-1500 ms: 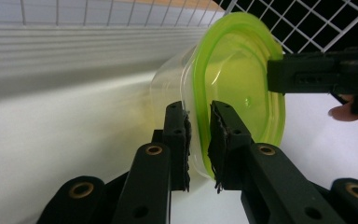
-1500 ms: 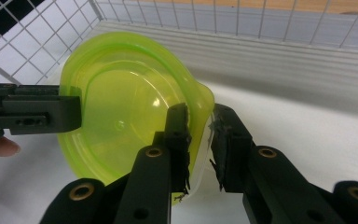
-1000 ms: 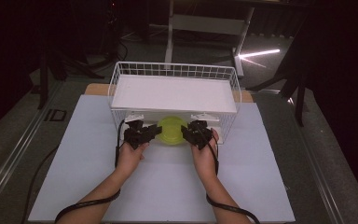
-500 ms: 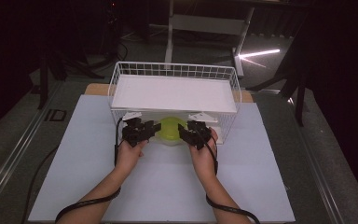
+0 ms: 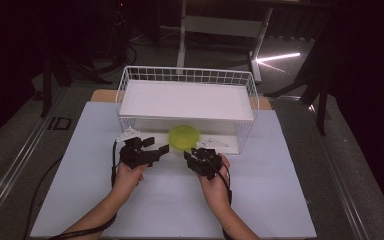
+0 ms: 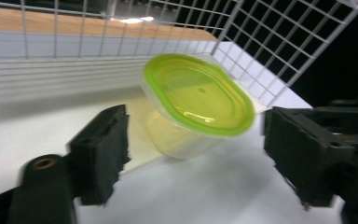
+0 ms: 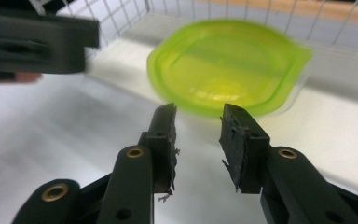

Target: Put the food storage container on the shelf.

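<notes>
Container (image 5: 183,136) with green lid sits at the wire basket's (image 5: 247,90) front edge; your left gripper (image 5: 161,149) and right gripper (image 5: 189,155) are both open, holding nothing, on white table (image 5: 170,200).

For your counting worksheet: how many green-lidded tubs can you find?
1. The tub sits at the wire basket's open front, under its white shelf; more may hide behind.
</notes>
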`<state>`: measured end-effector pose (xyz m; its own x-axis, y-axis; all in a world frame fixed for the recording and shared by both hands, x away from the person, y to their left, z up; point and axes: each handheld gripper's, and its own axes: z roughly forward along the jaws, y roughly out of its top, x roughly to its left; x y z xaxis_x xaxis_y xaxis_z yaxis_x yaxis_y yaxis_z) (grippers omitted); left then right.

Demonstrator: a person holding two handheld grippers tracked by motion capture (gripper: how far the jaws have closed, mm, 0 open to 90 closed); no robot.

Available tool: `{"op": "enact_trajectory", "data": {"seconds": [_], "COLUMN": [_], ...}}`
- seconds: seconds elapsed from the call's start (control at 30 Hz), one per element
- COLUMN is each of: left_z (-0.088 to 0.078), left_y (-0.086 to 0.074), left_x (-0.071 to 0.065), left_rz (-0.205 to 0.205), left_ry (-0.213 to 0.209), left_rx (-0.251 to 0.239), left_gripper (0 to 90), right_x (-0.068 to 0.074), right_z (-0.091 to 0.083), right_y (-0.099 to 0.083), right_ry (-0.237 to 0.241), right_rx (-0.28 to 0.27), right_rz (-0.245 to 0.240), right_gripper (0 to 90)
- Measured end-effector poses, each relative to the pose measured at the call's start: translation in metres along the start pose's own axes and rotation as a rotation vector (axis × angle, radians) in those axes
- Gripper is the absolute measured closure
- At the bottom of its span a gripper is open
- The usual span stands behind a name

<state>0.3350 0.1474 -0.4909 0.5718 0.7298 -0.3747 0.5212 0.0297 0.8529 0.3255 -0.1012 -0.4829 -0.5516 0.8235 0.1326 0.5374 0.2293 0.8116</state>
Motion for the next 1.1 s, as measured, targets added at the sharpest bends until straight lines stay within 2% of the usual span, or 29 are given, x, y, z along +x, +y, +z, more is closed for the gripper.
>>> {"op": "enact_trajectory", "data": {"seconds": [0.17,0.2,0.23,0.3,0.33,0.4,0.53,0.63,0.77,0.83,0.9,1.1], "left_z": [-0.01,-0.019,-0.019,-0.024,-0.027,-0.029,-0.031,-0.031,-0.03,-0.03,-0.029,-0.028], "left_y": [-0.006,-0.012,-0.012,-0.017,-0.021,-0.025,-0.031,-0.031,-0.03,-0.031,-0.031,-0.033], "left_x": [-0.005,-0.008,-0.008,-0.009,-0.009,-0.008,-0.005,-0.008,-0.01,-0.012,-0.013,-0.012], "left_rz": [0.027,0.056,0.056,0.076,0.091,0.084,0.068,0.116,0.128,0.136,0.145,0.164], "left_ry": [-0.007,0.01,0.01,0.023,0.051,0.062,0.048,0.051,0.044,0.04,0.04,0.035], "left_rx": [-0.022,-0.03,-0.03,-0.046,-0.053,-0.052,-0.068,-0.067,-0.074,-0.075,-0.073,-0.079], "left_gripper": [14.7,10.9,4.0,0.9,0.9,1.0,1.0,1.0,1.0,1.0,1.0,1.0], "right_x": [0.003,0.005,0.006,0.006,0.006,0.005,0.002,-0.003,-0.006,-0.008,-0.011,-0.016], "right_z": [0.005,0.01,0.012,0.015,0.019,0.022,0.03,0.035,0.04,0.044,0.047,0.054], "right_y": [-0.005,-0.01,-0.01,-0.011,-0.011,-0.01,-0.008,-0.005,-0.002,0.002,0.005,0.011], "right_ry": [0.009,0.011,0.013,0.014,0.015,0.012,0.003,-0.007,-0.016,-0.035,-0.026,-0.036], "right_rx": [0.02,0.043,0.048,0.052,0.061,0.066,0.071,0.077,0.073,0.078,0.079,0.068], "right_rz": [-0.006,-0.015,-0.015,-0.014,-0.001,0.006,0.032,0.062,0.077,0.093,0.116,0.138], "right_gripper": [73.8,84.9,86.7,87.2,88.4,89.3,89.6,89.5,89.5,89.6,89.5,89.5]}}
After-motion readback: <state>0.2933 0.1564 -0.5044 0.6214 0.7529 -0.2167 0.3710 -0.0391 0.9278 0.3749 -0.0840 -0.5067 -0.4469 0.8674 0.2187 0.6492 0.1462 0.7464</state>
